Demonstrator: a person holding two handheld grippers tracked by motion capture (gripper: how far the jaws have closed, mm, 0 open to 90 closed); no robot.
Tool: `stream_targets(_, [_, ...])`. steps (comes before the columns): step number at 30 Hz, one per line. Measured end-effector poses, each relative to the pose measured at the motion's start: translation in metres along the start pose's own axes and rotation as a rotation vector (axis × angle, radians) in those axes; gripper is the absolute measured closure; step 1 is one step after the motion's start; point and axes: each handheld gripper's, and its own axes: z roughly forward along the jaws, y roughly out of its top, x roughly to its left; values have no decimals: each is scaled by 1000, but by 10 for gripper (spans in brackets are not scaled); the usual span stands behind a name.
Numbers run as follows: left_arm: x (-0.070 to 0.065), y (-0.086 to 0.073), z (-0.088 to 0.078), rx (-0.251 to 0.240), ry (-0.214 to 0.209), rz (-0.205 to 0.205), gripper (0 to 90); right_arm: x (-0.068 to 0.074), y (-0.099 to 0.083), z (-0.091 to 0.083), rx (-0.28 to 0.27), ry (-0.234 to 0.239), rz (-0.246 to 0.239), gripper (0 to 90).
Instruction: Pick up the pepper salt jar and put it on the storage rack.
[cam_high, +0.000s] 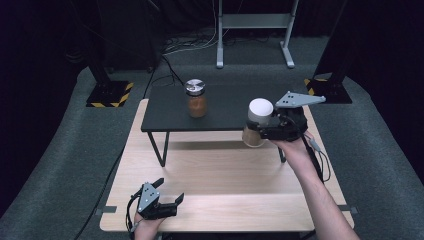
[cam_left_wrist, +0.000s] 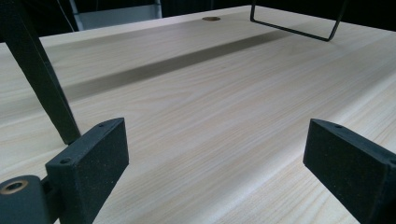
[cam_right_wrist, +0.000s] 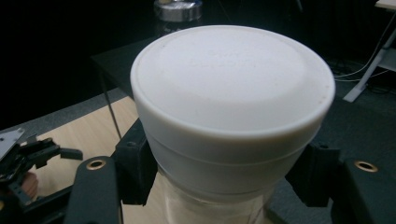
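Left gripper (cam_high: 167, 192) rests open on the pale wooden desk (cam_high: 225, 180); beyond it, right gripper (cam_high: 260, 127) clamps a white-lidded jar (cam_high: 259, 120) in the air at the front edge of the black shelf (cam_high: 170, 117), where a silver-lidded jar (cam_high: 195, 98) stands.

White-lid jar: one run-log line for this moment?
right hand-held gripper: shut on white-lid jar, held above wooden table | left hand-held gripper: open, empty, low over table | silver-lid jar: on black shelf
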Motion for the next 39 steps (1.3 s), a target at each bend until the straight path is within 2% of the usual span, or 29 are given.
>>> stream_targets(8, [0, 0, 0, -1, -2, -1, 65, 1, 20, 14, 2, -92, 2, 345])
stream_targets(16, [1, 0, 0, -1, -6, -3, 65, -1, 27, 38, 13, -187, 45, 345])
stream_targets(24, [1, 0, 0, -1, -6, -1, 65, 1, 38, 53, 14, -274, 80, 344])
stream_targets(28, [1, 0, 0, -1, -7, -1, 65, 2, 42, 58, 19, -304, 94, 344])
stream_targets(35, [2, 0, 0, -1, -8, -2, 65, 9, 39, 68, 16, -359, 108, 343])
stream_targets(39, [1, 0, 0, -2, -8, 0, 65, 8, 40, 72, 35, -350, 108, 340])
